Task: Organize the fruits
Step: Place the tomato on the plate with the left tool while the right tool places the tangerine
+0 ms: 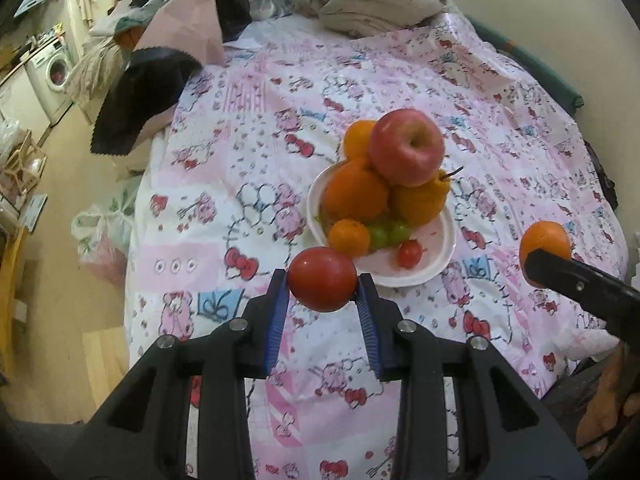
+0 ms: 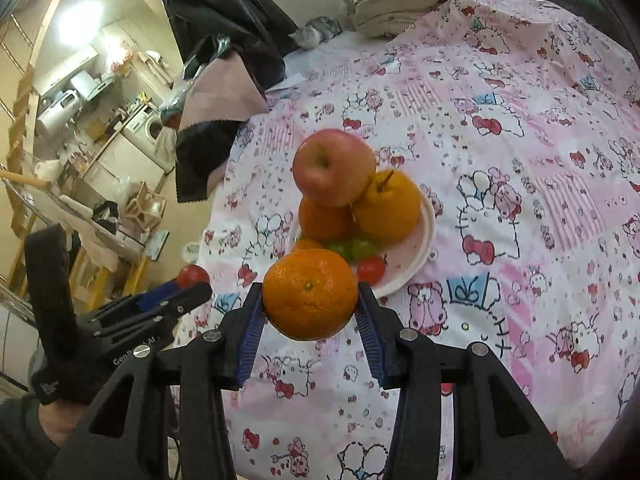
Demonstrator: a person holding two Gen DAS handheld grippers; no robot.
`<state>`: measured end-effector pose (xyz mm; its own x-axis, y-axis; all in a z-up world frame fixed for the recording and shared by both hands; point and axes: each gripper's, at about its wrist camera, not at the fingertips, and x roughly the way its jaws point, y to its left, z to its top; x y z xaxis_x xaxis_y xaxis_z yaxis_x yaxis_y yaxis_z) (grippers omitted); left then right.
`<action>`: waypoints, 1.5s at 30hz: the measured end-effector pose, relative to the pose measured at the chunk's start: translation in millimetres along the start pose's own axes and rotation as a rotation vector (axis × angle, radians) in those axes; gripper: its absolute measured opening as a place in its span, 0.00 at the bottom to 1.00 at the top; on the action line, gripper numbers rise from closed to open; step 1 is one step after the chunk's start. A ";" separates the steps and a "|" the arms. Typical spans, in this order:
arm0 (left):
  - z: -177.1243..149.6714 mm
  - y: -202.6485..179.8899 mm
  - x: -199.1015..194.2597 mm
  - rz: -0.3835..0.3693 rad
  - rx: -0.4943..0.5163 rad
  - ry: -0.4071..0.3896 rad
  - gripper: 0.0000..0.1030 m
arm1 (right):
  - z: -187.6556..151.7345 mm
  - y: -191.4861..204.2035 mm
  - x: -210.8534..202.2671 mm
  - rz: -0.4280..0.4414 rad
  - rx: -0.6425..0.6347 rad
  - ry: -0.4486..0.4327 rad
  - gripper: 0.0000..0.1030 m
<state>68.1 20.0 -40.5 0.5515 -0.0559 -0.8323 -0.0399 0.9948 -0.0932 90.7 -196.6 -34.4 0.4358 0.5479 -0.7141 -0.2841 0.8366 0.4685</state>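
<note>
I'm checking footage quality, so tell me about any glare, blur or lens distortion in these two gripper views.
Left wrist view: strong fisheye bending, dark vignette corners, even soft light, tomato sharp. Right wrist view: same bending, blown-out ceiling light at upper left, mandarin sharp, background room soft.

Right gripper [image 2: 310, 300] clasps an orange [image 2: 310, 294] (aloft) — plate [image 2: 416, 264] beyond.

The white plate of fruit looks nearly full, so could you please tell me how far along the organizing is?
Done: the white plate already holds a pink-red apple on top of oranges, green grapes and a small cherry tomato. In hand: the left gripper holds a red tomato; the right gripper holds an orange mandarin. Left: setting both down.
</note>
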 end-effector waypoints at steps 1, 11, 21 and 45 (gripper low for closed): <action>2.7 -1.4 0.1 -0.001 0.004 -0.003 0.29 | 3.9 -2.7 1.6 -0.001 0.001 0.003 0.45; 21.4 -31.4 49.3 -0.005 0.082 0.075 0.29 | 37.2 -45.7 35.2 -0.019 0.115 0.082 0.45; 18.5 -44.7 108.5 -0.044 0.078 0.175 0.29 | 35.9 -79.6 98.5 -0.034 0.255 0.233 0.45; 13.8 -70.9 105.7 0.006 0.139 0.145 0.74 | 38.3 -88.9 107.2 -0.057 0.319 0.240 0.82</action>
<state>140.7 -55.3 -114.3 0.4255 -0.0514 -0.9035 0.0783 0.9967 -0.0198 195.4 -212.3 -132.7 0.2208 0.5170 -0.8270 0.0306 0.8439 0.5357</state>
